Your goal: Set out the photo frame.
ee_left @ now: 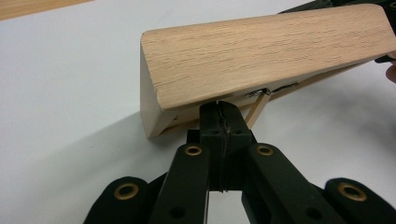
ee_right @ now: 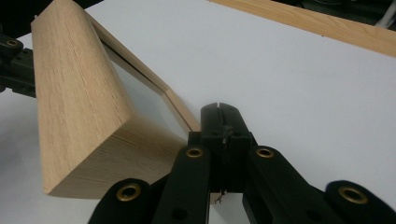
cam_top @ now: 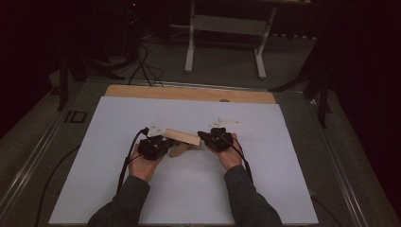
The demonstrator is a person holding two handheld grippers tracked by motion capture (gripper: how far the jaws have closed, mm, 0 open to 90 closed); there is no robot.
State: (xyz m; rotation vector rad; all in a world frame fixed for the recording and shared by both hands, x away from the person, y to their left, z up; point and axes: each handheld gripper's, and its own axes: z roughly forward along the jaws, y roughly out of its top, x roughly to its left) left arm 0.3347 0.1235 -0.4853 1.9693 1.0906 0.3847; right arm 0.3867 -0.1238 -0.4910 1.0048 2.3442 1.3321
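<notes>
Spanning both clenched claws, left claw [cam_top: 166, 143] and right claw [cam_top: 202, 136]: wooden block [cam_top: 182, 137].

A pale oak wooden block [cam_top: 182, 136], long with a slanted grained face and thin strips along its underside, sits tilted between the two sets of fingers. Its lower edge lies just above the left fingers [ee_left: 219, 122]; its end lies beside the right fingers [ee_right: 219, 121].

I've got open white tabletop [cam_top: 189, 198] all round, wide room toward the far wooden edge [cam_top: 189, 93]. Between my two grippers the wooden block [cam_top: 182, 136] bars the middle; a thin wooden frame [ee_right: 175, 105] hangs beneath it, closing off that gap.
</notes>
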